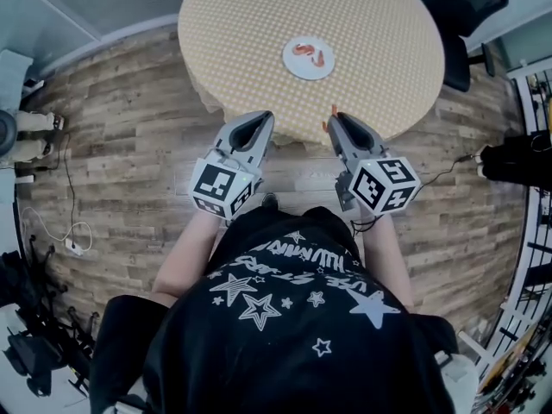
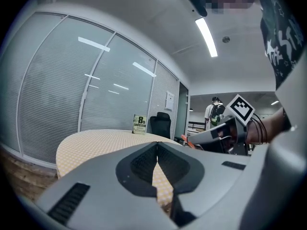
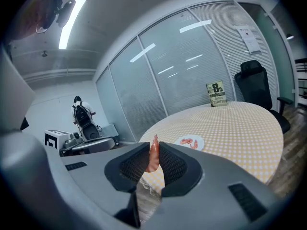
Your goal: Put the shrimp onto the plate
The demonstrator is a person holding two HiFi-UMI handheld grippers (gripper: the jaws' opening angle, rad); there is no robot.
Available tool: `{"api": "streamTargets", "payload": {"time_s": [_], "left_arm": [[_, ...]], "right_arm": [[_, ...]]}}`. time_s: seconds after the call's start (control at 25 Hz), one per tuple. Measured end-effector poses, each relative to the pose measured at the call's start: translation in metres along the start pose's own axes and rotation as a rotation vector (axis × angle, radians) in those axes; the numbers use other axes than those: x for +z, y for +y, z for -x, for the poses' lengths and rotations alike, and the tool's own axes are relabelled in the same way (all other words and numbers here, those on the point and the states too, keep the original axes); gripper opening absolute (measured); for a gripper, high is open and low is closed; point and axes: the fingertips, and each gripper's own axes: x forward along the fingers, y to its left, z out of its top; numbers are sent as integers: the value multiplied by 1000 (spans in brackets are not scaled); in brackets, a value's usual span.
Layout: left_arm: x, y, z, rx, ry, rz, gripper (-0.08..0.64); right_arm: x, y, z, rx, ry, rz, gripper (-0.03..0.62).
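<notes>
Person stands at the near edge of a round table [image 1: 371, 15] covered in a yellow checked cloth, with both grippers held out in front at the table's near rim.

Right gripper [image 3: 153, 151]: jaws clamped on a single shrimp [image 3: 154, 156]. It is pinched upright between the ribbed pads, its pointed end poking above the jaw tips. In the head view the same orange tip shows at the gripper's nose, over the table's near edge.

Left gripper [image 2: 157, 152]: jaws pressed together with nothing between them. It sits level with the right one and apart from it.

White plate [image 1: 307, 71] sits on the cloth well ahead of the right gripper, a little to its left in the head view, toward the table's middle. Two other shrimps [image 1: 308, 53] lie on it side by side, leaving bare plate on the near side.

Step in hand, as I judge it: carry the held shrimp out to the plate and set it down.

- Keep the squeeze steady on the way. The grip is on a narrow, likely slippery body, so a jolt could let it slide out.
- Aim for the bare near part of the plate, not on top of the pair.
- Bring the jaw tips low over the plate before parting them, so the shrimp drops a short way and does not bounce onto the cloth.
- Part the jaws slowly, then lift straight off.
- Keep the left gripper clear of the plate.
</notes>
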Motion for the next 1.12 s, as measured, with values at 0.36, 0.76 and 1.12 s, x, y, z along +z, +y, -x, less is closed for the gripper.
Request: {"api": "streamTargets", "payload": {"time_s": [0.36,0.76,1.12], "left_arm": [[-4,12,-4,10,6,24,9],[-11,38,-26,74,38,11,8],[-17,66,-76,79,87,11,9]], "right_arm": [[-1,-4,-11,-6,25,-10,71],[-3,-25,-57,42,81,16,71],[9,-58,-108,66,123,1,71]]}}
